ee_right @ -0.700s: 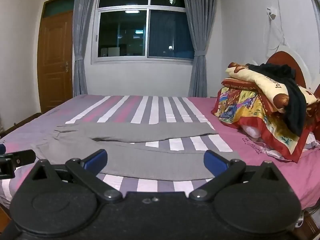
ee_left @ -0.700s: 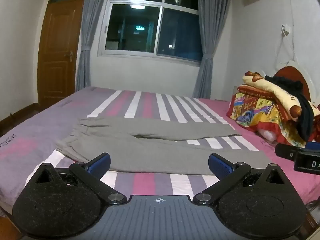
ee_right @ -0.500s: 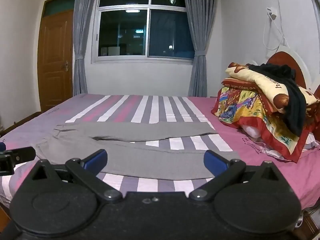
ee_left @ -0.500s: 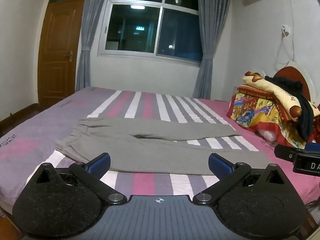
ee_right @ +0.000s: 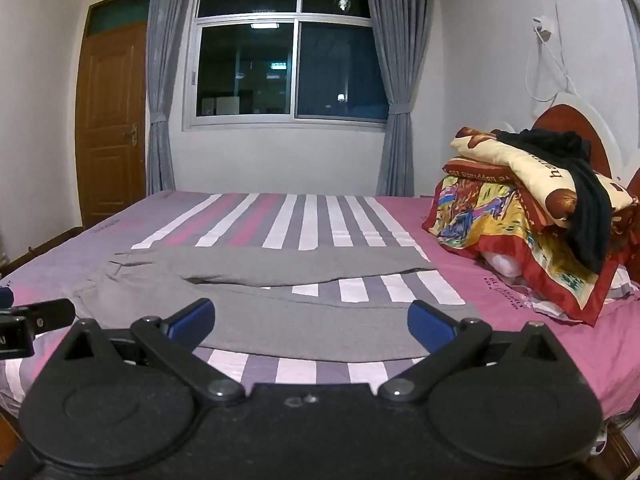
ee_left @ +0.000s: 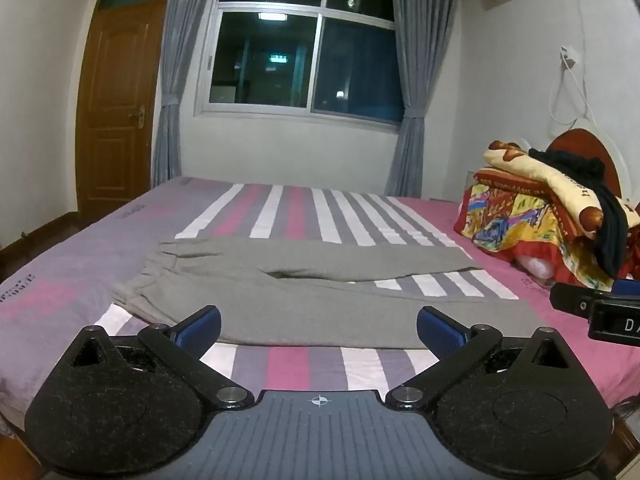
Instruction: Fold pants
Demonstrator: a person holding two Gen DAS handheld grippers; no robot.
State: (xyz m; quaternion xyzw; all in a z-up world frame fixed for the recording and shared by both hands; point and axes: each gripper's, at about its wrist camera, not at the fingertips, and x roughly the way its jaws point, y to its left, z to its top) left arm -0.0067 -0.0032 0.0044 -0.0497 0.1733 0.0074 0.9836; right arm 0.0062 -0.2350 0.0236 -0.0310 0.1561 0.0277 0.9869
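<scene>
Grey sweatpants (ee_left: 304,292) of soft knit lie flat across the middle of the frame on a bed (ee_left: 288,208) dressed in a pink, purple, grey and white striped sheet, waistband gathered at the left, the two legs running right and parting in a narrow V. The left tongs (ee_left: 318,326) fill the lower foreground, black arms spread wide, ribbed blue pads (ee_left: 200,327) clear of the cloth and holding nothing. The right tongs (ee_right: 311,322) stand equally wide and empty above the near leg. At the right edge, a stack of glossy, brightly printed quilts (ee_right: 516,220) carries a limp black garment (ee_right: 588,200). Grey curtains (ee_left: 404,80) frame a dark window (ee_left: 304,44) in the upper centre; a brown panelled door (ee_left: 116,112) stands upper left.
</scene>
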